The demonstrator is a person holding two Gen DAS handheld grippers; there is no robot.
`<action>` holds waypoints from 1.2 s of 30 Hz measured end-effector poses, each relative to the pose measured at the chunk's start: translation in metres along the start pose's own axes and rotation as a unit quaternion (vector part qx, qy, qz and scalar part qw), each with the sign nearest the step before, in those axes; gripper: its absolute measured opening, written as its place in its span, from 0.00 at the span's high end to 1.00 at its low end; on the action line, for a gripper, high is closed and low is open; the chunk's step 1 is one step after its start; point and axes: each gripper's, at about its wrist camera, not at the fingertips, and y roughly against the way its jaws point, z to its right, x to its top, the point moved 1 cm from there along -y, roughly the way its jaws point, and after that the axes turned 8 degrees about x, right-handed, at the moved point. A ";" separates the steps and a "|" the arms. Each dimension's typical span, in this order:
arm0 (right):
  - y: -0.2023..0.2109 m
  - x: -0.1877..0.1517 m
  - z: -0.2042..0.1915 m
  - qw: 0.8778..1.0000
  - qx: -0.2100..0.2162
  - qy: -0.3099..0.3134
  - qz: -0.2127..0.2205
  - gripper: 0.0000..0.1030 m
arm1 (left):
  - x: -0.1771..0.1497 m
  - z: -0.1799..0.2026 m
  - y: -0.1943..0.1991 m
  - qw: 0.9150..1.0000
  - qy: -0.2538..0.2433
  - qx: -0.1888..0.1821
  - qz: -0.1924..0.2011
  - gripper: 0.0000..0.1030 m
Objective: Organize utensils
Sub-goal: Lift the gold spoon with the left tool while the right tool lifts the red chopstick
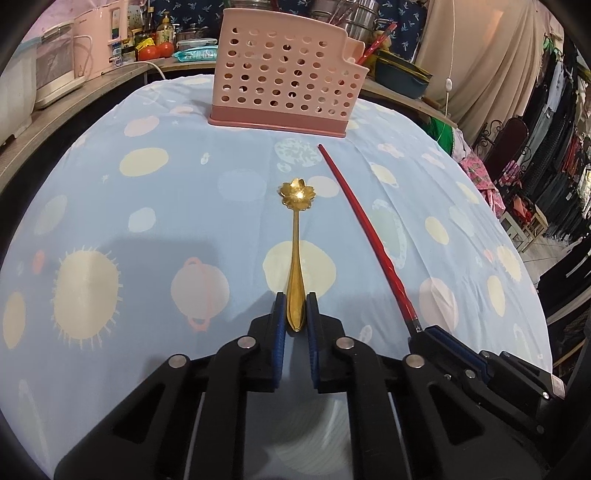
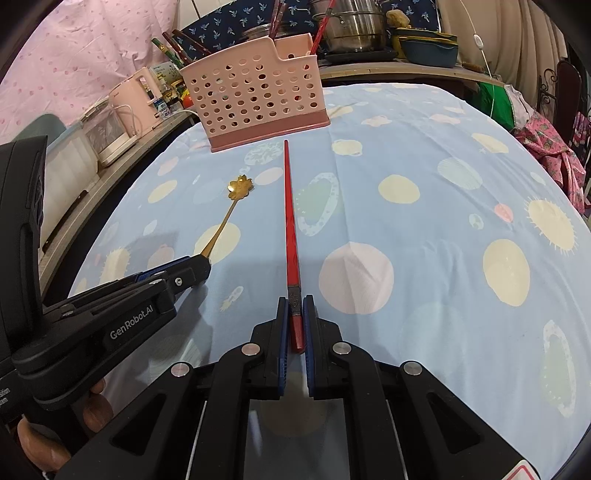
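A gold spoon (image 1: 295, 254) with a flower-shaped bowl lies pointing away on the blue patterned tablecloth (image 1: 147, 229); my left gripper (image 1: 296, 306) is shut on its handle end. It also shows in the right wrist view (image 2: 231, 210), with the left gripper (image 2: 201, 264) at its handle. A red chopstick (image 2: 290, 221) lies to the spoon's right; my right gripper (image 2: 295, 314) is shut on its thick end. The chopstick (image 1: 365, 229) and the right gripper (image 1: 424, 332) show in the left wrist view. A pink perforated utensil holder (image 1: 284, 74) stands at the far side, with another red chopstick in it.
A counter behind the table holds pink appliances (image 1: 96, 44), bottles, metal pots (image 2: 354, 26) and a blue dish (image 2: 428, 50). Clothes hang at the right (image 1: 554, 147). The table's right edge drops off near the right gripper.
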 end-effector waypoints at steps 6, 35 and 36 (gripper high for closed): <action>0.004 0.000 0.000 1.000 0.003 -0.001 0.003 0.93 | 0.003 -0.006 0.013 1.000 0.009 -0.007 0.006 0.90; 0.099 0.090 -0.013 0.986 0.047 0.009 0.157 0.93 | 0.061 -0.027 0.080 0.995 0.022 -0.003 0.093 0.99; 0.101 0.095 -0.013 0.986 0.048 0.009 0.162 0.93 | 0.062 -0.028 0.081 0.995 0.021 -0.003 0.095 0.99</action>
